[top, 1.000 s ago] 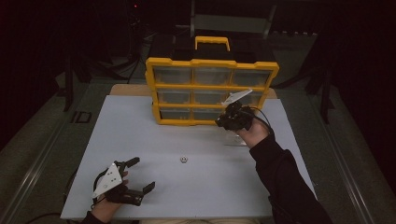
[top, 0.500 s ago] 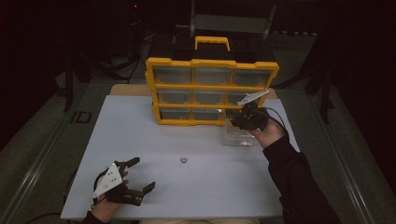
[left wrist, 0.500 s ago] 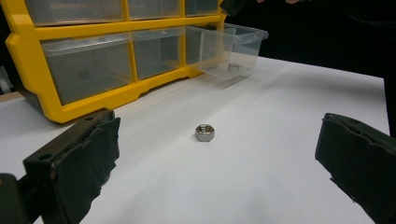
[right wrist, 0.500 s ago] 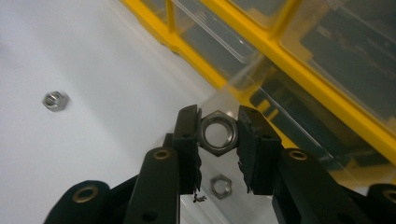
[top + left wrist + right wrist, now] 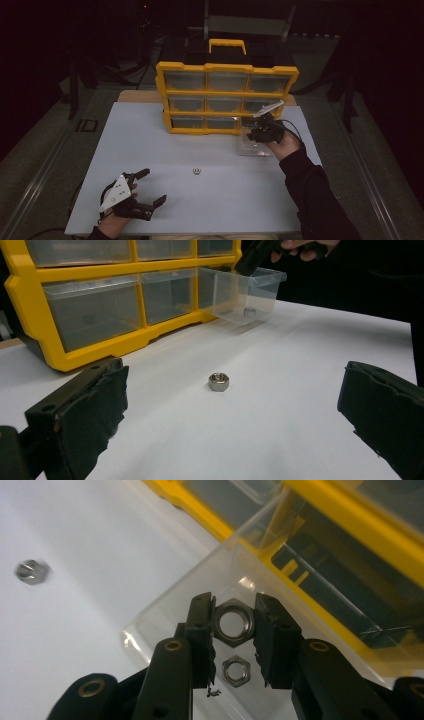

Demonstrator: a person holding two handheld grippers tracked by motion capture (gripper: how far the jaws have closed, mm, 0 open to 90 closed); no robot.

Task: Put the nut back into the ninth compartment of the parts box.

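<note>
My right gripper (image 5: 233, 611) is shut on a steel hex nut (image 5: 233, 622), pinched flat to flat between the pads. It hangs just above a clear plastic drawer (image 5: 165, 615) that stands on the table in front of the yellow organizer (image 5: 227, 97). A second nut (image 5: 236, 671) lies on the drawer's floor. In the high view the right gripper (image 5: 261, 133) is over the clear drawer (image 5: 251, 148). Another loose nut (image 5: 197, 171) lies mid-table. My left gripper (image 5: 153, 186) rests open near the front edge, and the loose nut (image 5: 218, 381) lies ahead between its wide jaws.
The yellow organizer (image 5: 75, 357) stands upright at the back of the white table (image 5: 150, 145) with clear drawers in three rows; its lower right slot is open. Dark floor surrounds the table.
The right gripper has carried its nut to the right and downward, from in front of the organizer to just over the clear drawer. The left gripper has stayed still.
</note>
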